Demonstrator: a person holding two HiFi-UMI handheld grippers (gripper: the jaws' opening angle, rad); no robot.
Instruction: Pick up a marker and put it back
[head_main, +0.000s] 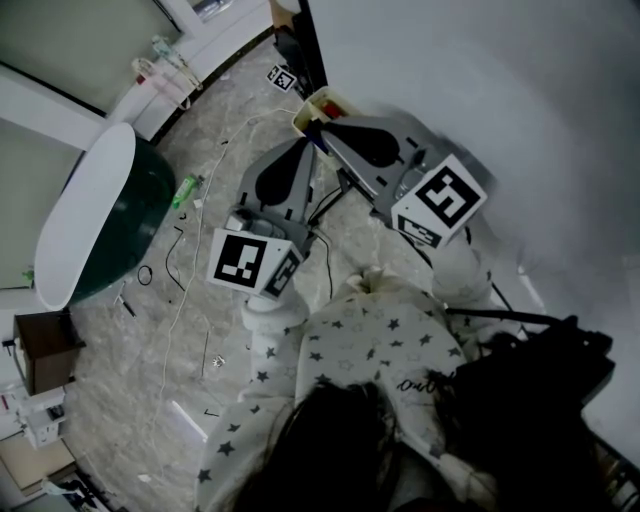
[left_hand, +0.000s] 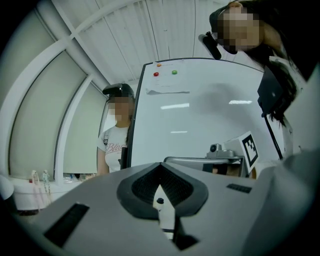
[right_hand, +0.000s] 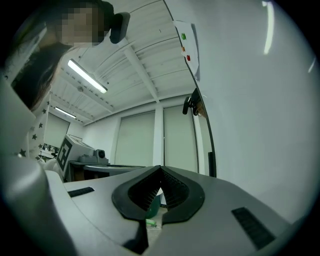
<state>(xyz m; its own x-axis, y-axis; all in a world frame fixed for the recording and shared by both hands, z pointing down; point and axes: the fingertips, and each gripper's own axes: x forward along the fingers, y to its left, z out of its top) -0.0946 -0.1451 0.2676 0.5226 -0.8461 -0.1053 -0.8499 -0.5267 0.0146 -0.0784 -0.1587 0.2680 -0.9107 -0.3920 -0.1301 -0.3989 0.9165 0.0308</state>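
Note:
A small open box (head_main: 322, 103) with markers in it sits at the foot of the whiteboard (head_main: 480, 80). Both grippers point at it from close by. My left gripper (head_main: 311, 150) has its fingertips together; in the left gripper view (left_hand: 161, 166) a white marker with a dark tip (left_hand: 162, 212) shows in the gap below the tips, and I cannot tell if the pads touch it. The right gripper (head_main: 324, 127) is shut with nothing in it; in its own view (right_hand: 160, 170) only floor and a green object show through the gap.
The whiteboard (left_hand: 210, 115) fills the right side, with coloured magnets (left_hand: 156, 74) and a sheet near its top. Another person (left_hand: 112, 145) stands beside it. A round green and white piece of furniture (head_main: 100, 220), loose cables and a green object (head_main: 185, 190) are on the floor.

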